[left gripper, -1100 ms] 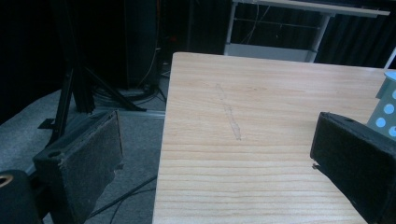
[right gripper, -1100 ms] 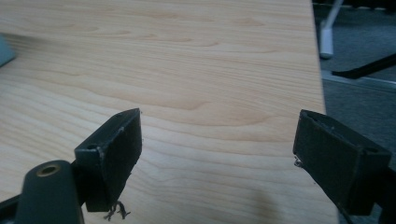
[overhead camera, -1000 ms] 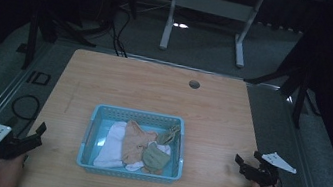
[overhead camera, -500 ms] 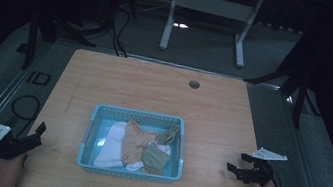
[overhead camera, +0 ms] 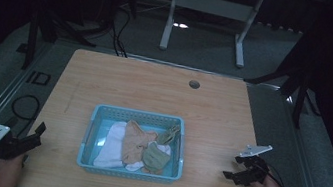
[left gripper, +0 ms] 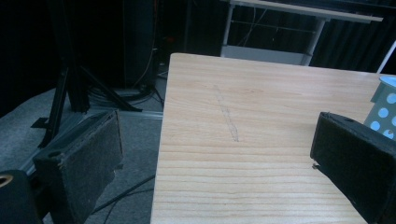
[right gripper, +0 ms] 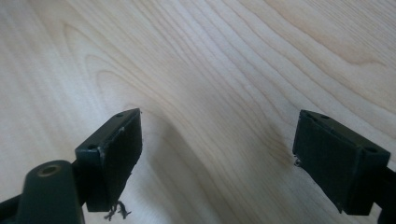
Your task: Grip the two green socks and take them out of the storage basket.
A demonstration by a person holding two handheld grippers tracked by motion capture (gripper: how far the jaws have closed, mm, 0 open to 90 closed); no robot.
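right gripper [overhead camera: 236, 168] has come off the near right edge of the table [overhead camera: 155, 86] and swung inward over the last second; its tips now aim left toward the basket [overhead camera: 92, 132], low over bare wood. jaws spread wide, nothing between them; in the right gripper view i see wood grain alone between the two black pads [right gripper: 116, 149]. left gripper [overhead camera: 35, 134] hasn't budged, parked at the near left corner, half off the table edge, jaws also spread and empty, and the blue basket wall [left gripper: 385, 109] sits just beyond its right-hand pad.

the clothes [overhead camera: 138, 145] lie heaped inside the basket: a tan piece on top, white under it, an olive one bunched toward the side facing the right gripper. basket sits between the two grippers, well apart from both, nothing touched.

my read: the right hand is opening the reach, so this is the very start of the work. nearest target for it looks like the olive bundle. next move needs a longer sweep left plus a lift over the basket rim.
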